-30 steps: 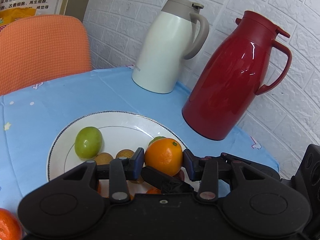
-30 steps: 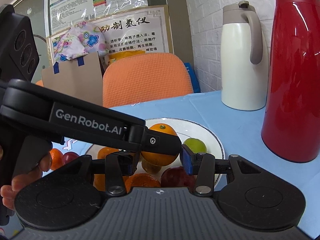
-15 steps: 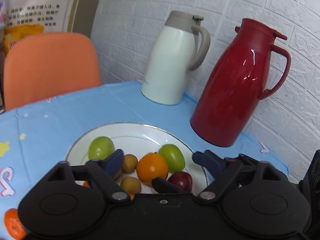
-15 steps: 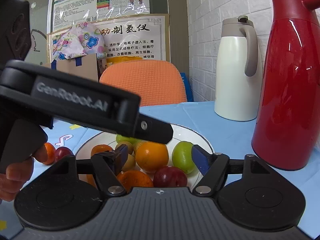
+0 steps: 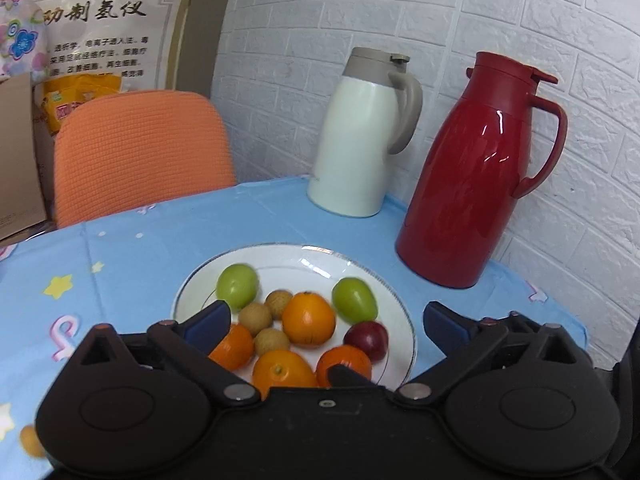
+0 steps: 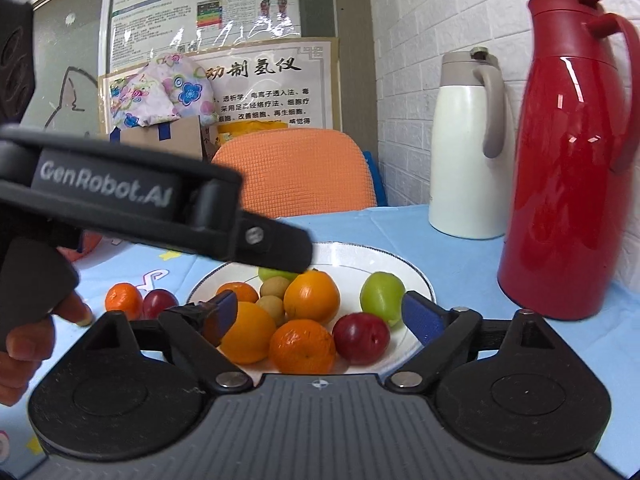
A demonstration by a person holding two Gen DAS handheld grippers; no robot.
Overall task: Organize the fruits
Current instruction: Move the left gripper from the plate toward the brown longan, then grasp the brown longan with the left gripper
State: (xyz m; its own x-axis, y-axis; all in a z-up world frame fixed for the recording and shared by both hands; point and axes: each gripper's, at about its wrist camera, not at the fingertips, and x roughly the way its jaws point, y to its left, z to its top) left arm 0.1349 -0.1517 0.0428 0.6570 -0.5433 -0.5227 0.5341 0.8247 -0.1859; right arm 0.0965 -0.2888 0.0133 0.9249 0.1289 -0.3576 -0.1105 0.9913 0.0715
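Now both grippers hang over the plate (image 6: pixel 420 280) w/ jaws spread wide, nothing between them: left gripper (image 5: pixel 326 320), right gripper (image 6: pixel 318 314). Oranges, green fruit, a red plum (image 6: pixel 361 338) and small brown fruit sit piled on the plate. Step in hand looks like a release just done. Still off the plate, on the surface at left: a tangerine (image 6: pixel 124 300) & another plum (image 6: pixel 160 302), touching. Next move probably calls for reaching left and grasping one.

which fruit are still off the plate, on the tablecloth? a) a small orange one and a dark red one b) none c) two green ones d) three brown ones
a: in the right wrist view a small orange fruit and a dark red fruit lie side by side on the blue tablecloth, left of the plate.
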